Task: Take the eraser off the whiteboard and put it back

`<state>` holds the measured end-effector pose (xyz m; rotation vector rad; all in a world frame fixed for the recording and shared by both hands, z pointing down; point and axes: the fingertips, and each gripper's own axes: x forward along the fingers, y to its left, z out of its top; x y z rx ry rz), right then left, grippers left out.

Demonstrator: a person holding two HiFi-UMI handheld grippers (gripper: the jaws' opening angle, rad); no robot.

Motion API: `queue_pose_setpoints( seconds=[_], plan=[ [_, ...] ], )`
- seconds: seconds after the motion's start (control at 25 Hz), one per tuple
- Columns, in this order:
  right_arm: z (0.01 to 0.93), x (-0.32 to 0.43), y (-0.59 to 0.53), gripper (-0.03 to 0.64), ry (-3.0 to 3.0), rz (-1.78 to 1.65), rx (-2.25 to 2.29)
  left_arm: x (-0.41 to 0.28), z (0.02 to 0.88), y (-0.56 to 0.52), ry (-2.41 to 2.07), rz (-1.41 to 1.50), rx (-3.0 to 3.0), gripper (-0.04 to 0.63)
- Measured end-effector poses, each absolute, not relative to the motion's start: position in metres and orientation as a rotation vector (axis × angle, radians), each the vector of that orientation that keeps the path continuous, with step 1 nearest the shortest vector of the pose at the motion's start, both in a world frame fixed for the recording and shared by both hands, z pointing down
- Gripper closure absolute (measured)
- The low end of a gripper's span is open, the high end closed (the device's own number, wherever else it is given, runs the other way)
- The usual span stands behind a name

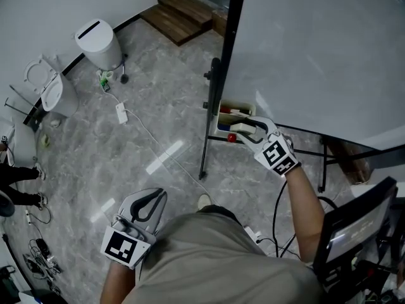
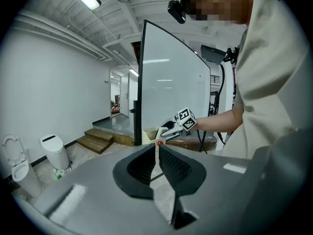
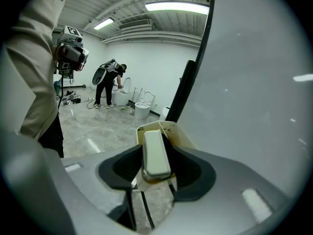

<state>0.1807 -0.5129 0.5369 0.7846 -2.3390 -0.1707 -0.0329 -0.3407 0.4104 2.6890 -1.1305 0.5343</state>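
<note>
A pale oblong eraser (image 3: pixel 156 153) lies lengthwise between the jaws of my right gripper (image 3: pixel 156 145), resting in the beige tray (image 3: pixel 172 129) at the bottom edge of the whiteboard (image 3: pixel 254 82). The pads stand a little off its sides, so this gripper is open. In the head view the right gripper (image 1: pixel 243 130) reaches into the tray (image 1: pixel 225 114), which also holds markers, under the whiteboard (image 1: pixel 316 49). My left gripper (image 1: pixel 158 195) hangs low by the person's left hip, away from the board, jaws together and holding nothing. The left gripper view shows its jaw tips (image 2: pixel 157 148) nearly touching.
The board's black stand leg (image 1: pixel 209 125) runs down to the marble floor. A white bin (image 1: pixel 98 43), toilets (image 1: pixel 54 94) and a power strip with cable (image 1: pixel 121 113) sit at the left. Wooden steps (image 1: pixel 180 14) are at the back, a monitor (image 1: pixel 354 227) at the right. A person (image 3: pixel 108 84) bends far off.
</note>
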Motion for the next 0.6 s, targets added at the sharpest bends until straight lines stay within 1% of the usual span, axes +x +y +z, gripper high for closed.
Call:
queue_pose_setpoints(
  seconds=[0.24,0.6],
  plan=[
    [0.533,0.179,-0.508,0.441,-2.33,-0.154,0.801,-0.046,0.412,-0.327,-1.15,0.519,2.684,0.565],
    [0.488,0.175,-0.494,0.446,-2.288,-0.23,0.879,-0.075,0.406,-0.291,-1.173,0.474,2.683,0.565]
  ],
)
